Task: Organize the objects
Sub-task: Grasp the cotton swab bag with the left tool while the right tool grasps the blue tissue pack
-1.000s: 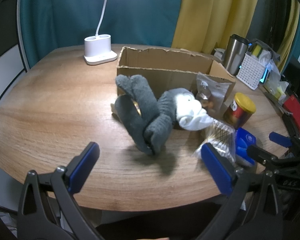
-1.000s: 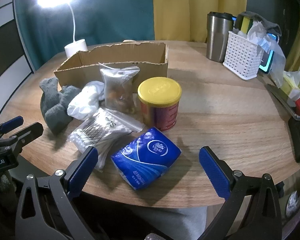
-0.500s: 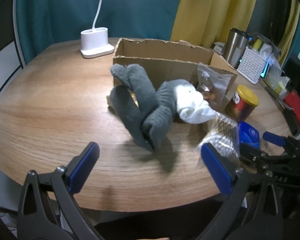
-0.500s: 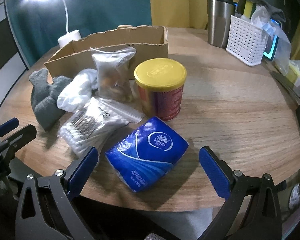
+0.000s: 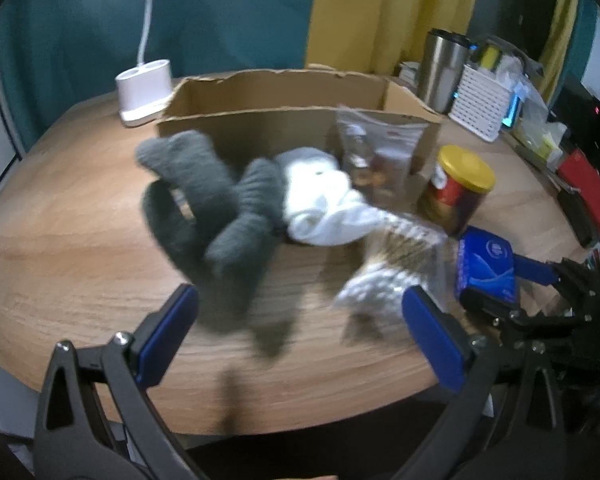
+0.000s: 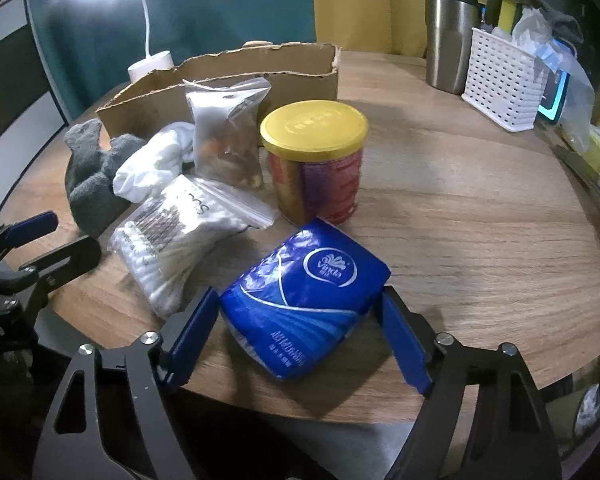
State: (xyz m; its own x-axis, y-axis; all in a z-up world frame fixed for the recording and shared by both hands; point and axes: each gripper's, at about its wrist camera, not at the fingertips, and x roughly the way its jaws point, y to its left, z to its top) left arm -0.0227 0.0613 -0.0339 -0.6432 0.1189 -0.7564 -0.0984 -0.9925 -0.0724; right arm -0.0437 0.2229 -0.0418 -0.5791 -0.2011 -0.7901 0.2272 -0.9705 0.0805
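A blue tissue pack (image 6: 306, 298) lies at the table's front edge, and my right gripper (image 6: 300, 332) has a finger on each side of it, jaws narrowed and touching or nearly touching it. Behind it stand a yellow-lidded can (image 6: 314, 162), a bag of cotton swabs (image 6: 176, 236), a snack bag (image 6: 226, 132), white socks (image 6: 152, 164) and grey socks (image 6: 92, 176). An open cardboard box (image 6: 228, 80) sits behind them. My left gripper (image 5: 300, 332) is open and empty, in front of the grey socks (image 5: 208, 208) and the swab bag (image 5: 384, 276).
A steel tumbler (image 6: 450, 38) and a white basket (image 6: 504, 76) stand at the back right. A white lamp base (image 5: 144, 90) stands at the back left. Dark tools and a red item (image 5: 584, 192) lie along the right edge.
My right gripper has moved forward around the blue tissue pack and its jaws have narrowed onto it. My left gripper has shifted right, with motion blur.
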